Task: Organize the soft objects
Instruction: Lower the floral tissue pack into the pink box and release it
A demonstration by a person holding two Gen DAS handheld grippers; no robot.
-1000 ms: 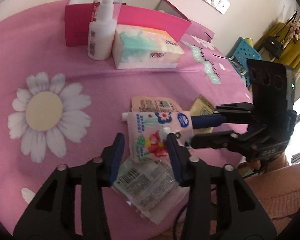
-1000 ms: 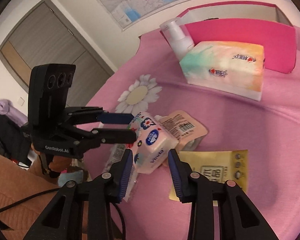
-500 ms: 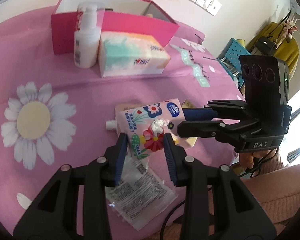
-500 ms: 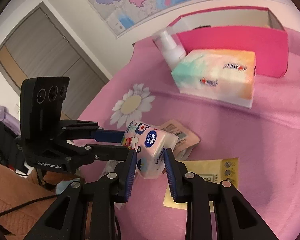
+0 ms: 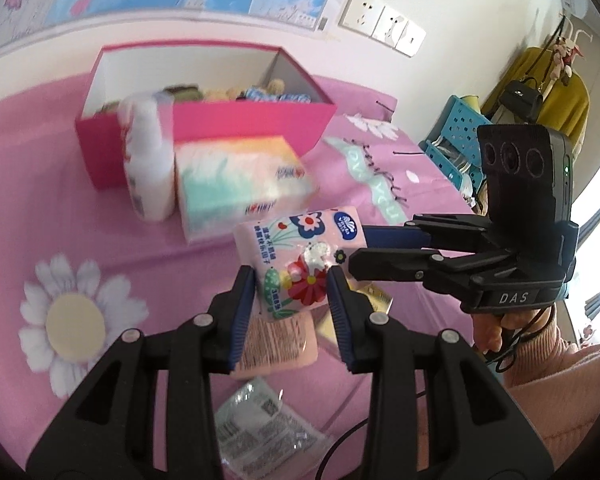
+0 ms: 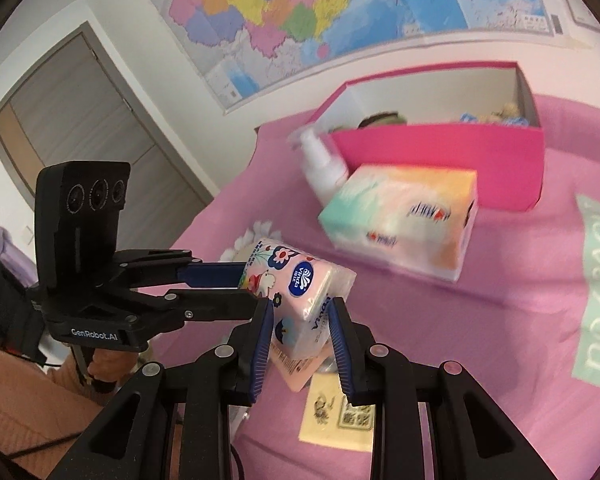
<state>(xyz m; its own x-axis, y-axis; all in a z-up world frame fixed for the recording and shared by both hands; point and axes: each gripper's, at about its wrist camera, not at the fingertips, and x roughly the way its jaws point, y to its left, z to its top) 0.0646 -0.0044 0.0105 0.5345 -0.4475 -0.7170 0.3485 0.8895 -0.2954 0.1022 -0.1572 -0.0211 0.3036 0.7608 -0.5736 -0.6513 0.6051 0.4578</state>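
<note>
Pink bedspread (image 5: pixel 60 216) under me, an open magenta box (image 5: pixel 252 128) near the wall.
I see the floral tissue pack (image 5: pixel 300 256) lifted clear above the cloth, its long axis tilted away toward the box; my left gripper (image 5: pixel 290 300) clamps its near end and my right gripper (image 6: pixel 300 316) pinches its other end, both closed on it.

Bottle (image 5: pixel 148 168) left of tissue box (image 5: pixel 240 184), before open box (image 5: pixel 236 124)
</note>
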